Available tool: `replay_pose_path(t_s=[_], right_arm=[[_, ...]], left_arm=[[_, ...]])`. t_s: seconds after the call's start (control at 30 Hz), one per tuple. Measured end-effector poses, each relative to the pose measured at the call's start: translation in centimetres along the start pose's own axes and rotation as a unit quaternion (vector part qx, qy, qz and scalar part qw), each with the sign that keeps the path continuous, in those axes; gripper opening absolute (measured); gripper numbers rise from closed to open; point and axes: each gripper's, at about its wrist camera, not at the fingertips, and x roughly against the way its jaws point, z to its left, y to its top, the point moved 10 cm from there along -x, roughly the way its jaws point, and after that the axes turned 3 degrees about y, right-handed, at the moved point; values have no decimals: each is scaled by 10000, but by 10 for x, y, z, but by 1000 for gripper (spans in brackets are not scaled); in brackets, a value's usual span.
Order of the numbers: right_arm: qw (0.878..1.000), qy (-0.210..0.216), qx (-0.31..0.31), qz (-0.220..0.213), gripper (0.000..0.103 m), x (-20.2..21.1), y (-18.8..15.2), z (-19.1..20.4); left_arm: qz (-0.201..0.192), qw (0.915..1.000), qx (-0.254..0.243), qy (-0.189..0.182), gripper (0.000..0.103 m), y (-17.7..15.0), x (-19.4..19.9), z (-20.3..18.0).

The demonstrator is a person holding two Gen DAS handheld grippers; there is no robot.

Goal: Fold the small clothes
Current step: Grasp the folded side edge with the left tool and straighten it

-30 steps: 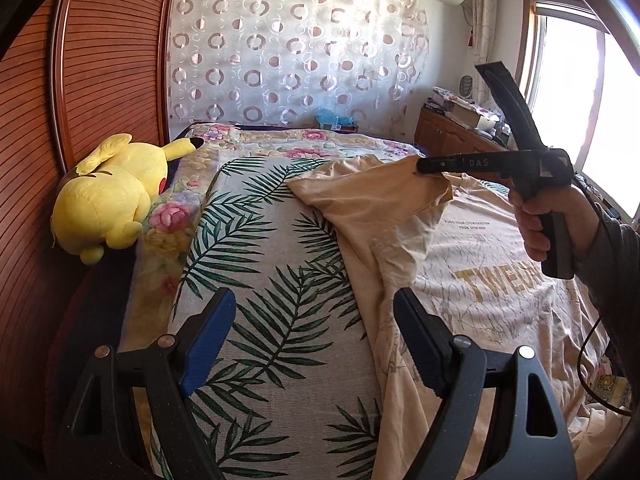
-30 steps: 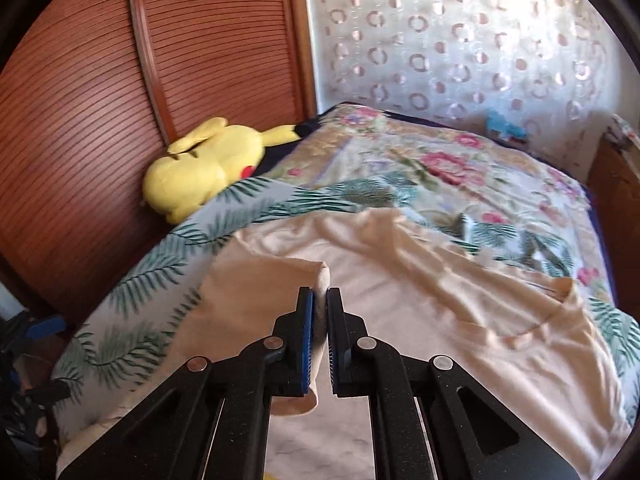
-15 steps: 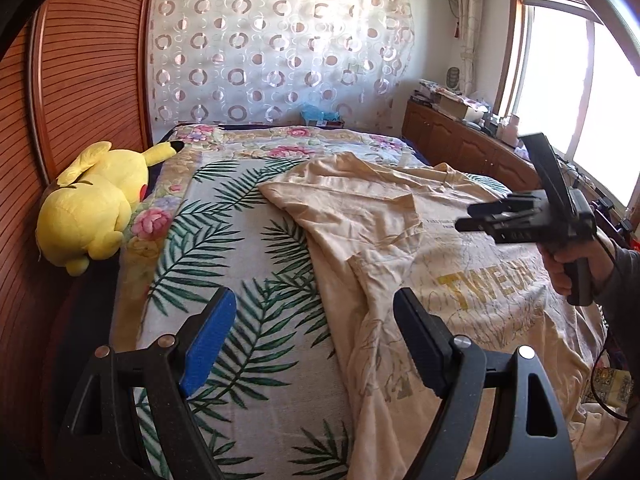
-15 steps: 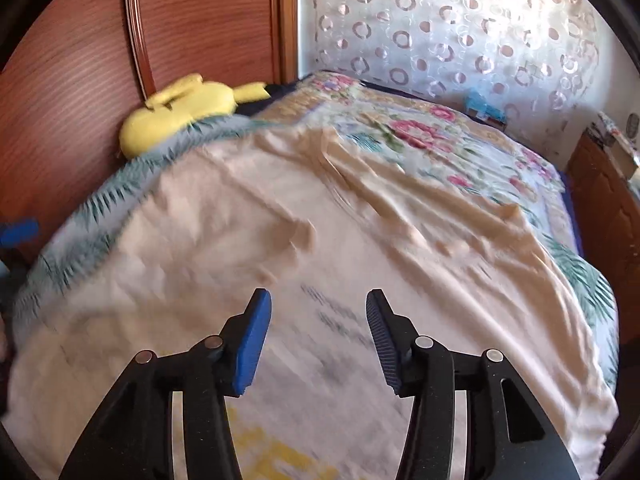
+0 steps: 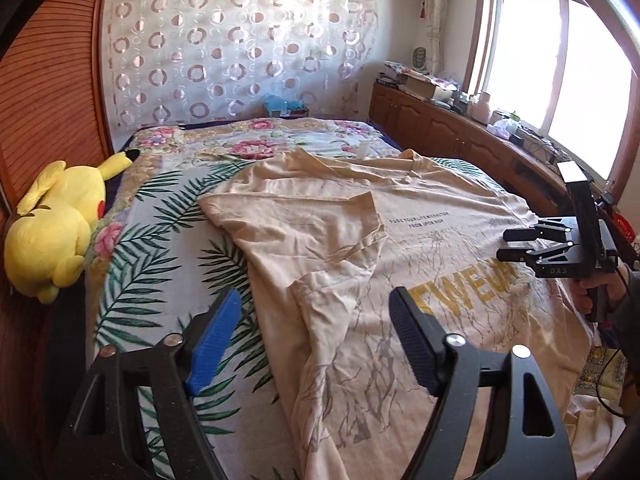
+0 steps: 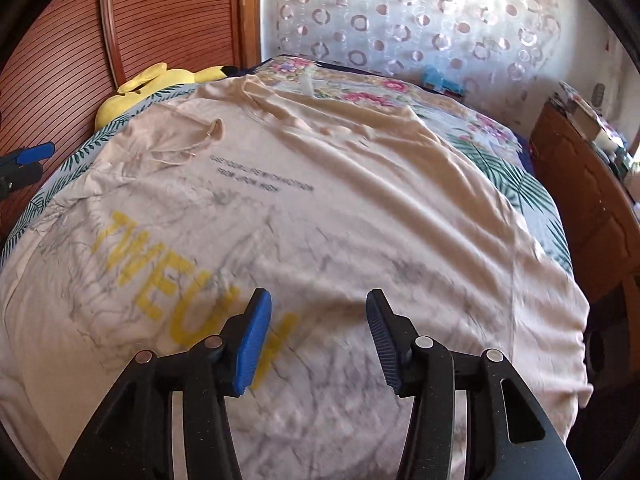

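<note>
A beige T-shirt (image 5: 400,248) with yellow letters lies spread on the bed, its left sleeve folded in over the chest. It also fills the right wrist view (image 6: 320,208). My left gripper (image 5: 316,320) is open and empty, hovering over the shirt's left edge. My right gripper (image 6: 316,320) is open and empty above the yellow lettering; it also shows in the left wrist view (image 5: 508,246) at the shirt's right side.
The bed has a leaf-patterned cover (image 5: 160,264). A yellow plush toy (image 5: 56,224) lies at the left against a wooden panel wall (image 5: 48,92). A wooden cabinet (image 5: 448,132) with clutter runs along the right under the window.
My right gripper opened and let go of the sleeve, which now lies folded on the shirt. It drew back to the right and low. My left gripper stayed open.
</note>
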Motion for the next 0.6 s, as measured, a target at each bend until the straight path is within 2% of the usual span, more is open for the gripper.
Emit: replay_pose_path(t_s=[0.07,0.13,0.17,0.23,0.3,0.43,0.6], right_arm=[[9999,65,-118,-56,52,6,-4,-5],[9998,55,-154,-86,52,9,-4,-8],[9998,58,-163,-115,52,10,-5,-7],[9997,35,-140,-183,54,12,-4,-9],[9995,36,-198,-228,56,13,-6,-9],[9996,5,-187,-225,61,16,-10,-12],[9996,26,-206,-206,62,20,-8,-15]], left_arm=[[93,9999,47,-104,67,1,-7,-1],[198,9996,72,-194,57,3,-15,-3],[259,9994,83,-194,54,4,-20,-3],[376,9991,152,-84,41,4,-29,0],[432,9989,167,-95,36,4,-35,1],[540,9984,144,-67,32,3,-44,1],[750,9971,120,19,31,-4,-56,1]])
